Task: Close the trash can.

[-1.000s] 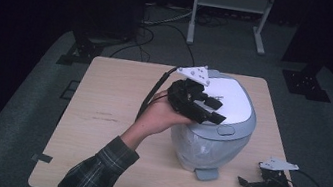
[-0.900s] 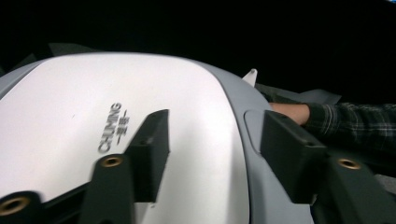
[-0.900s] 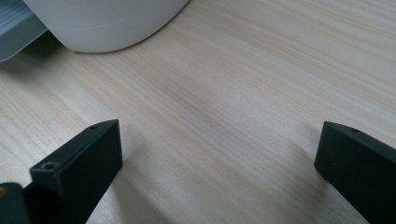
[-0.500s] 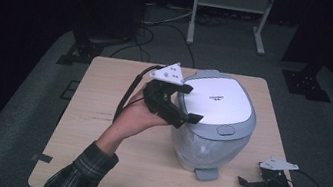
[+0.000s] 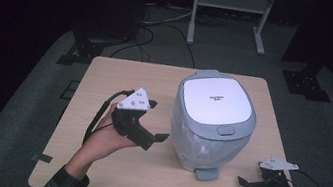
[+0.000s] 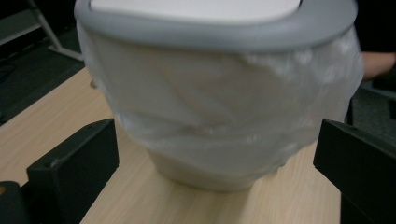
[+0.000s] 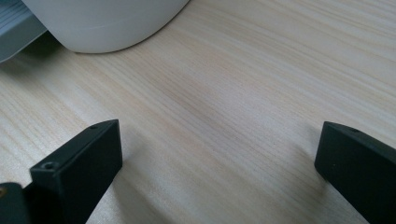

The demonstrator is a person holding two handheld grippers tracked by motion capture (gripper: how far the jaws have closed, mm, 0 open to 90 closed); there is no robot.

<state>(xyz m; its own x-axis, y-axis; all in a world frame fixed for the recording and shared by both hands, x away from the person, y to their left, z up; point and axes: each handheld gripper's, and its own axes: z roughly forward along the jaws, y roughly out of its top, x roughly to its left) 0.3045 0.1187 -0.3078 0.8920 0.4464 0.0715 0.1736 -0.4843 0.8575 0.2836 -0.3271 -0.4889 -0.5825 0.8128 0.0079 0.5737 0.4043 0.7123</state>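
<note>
Bin: a small white plastic pedal bin [image 5: 210, 125] with a grey rim and a flat white lid stands upright on the pale wooden surface [image 5: 122, 74], right of its middle in the high view; the lid is down.
Liner: a thin clear plastic bag [image 6: 224, 107] is folded over the outside of the bin wall under the grey rim, wrinkled and loose.
Pedal: a grey foot pedal [image 5: 206, 172] juts from the bin's base toward the person.
Left tool: the left tool [image 5: 150, 121] is held above the surface just to the left of the bin, pointing at its side and apart from it. Its jaws have just been opening and stand wide and released, with nothing between them. In the left gripper view the bin's lined wall sits ahead of the two black jaws, untouched.
Right tool: the right tool [image 5: 249, 183] lies low at the near right corner of the surface, close to the pedal but apart from it. Its jaws are spread wide and released, with bare wood between them in the right gripper view [image 7: 219, 154].
Floor: grey carpet surrounds the surface, with black cables [image 5: 163, 37] and a white metal stand [image 5: 231, 5] behind.
</note>
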